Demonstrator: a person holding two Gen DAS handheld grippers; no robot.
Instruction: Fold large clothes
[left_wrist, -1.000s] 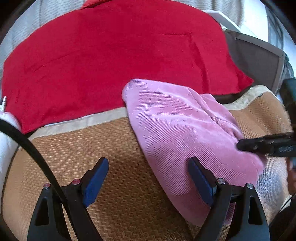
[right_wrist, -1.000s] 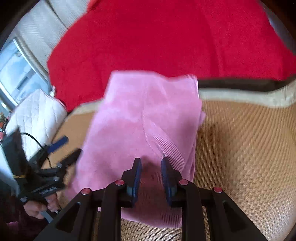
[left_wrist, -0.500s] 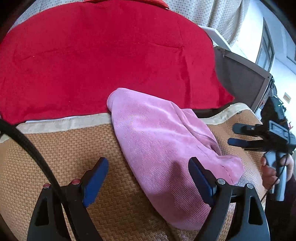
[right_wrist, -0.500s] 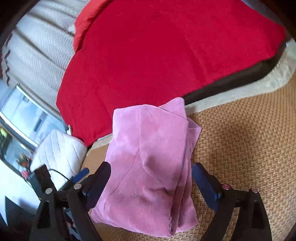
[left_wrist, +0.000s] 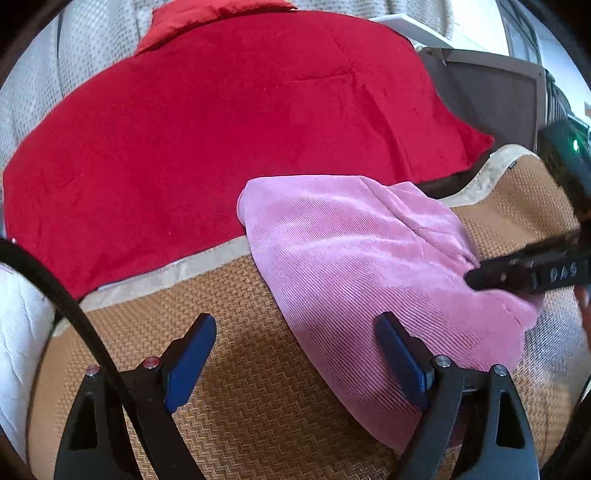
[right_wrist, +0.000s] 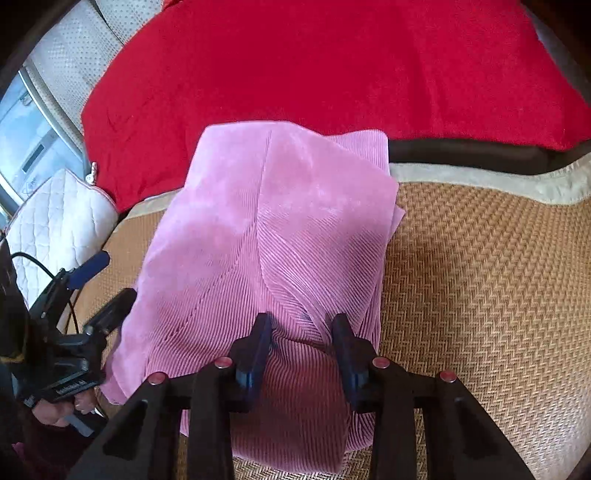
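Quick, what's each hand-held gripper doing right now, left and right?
Left hand-held gripper: open, holding nothing, poised over the woven mat.
Right hand-held gripper: jaws closing around a raised fold of the pink garment.

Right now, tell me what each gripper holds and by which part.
Left gripper: nothing, jaws wide open. Right gripper: jaws closing around a raised ridge at the near end of the folded pink garment; a firm grip cannot be told.
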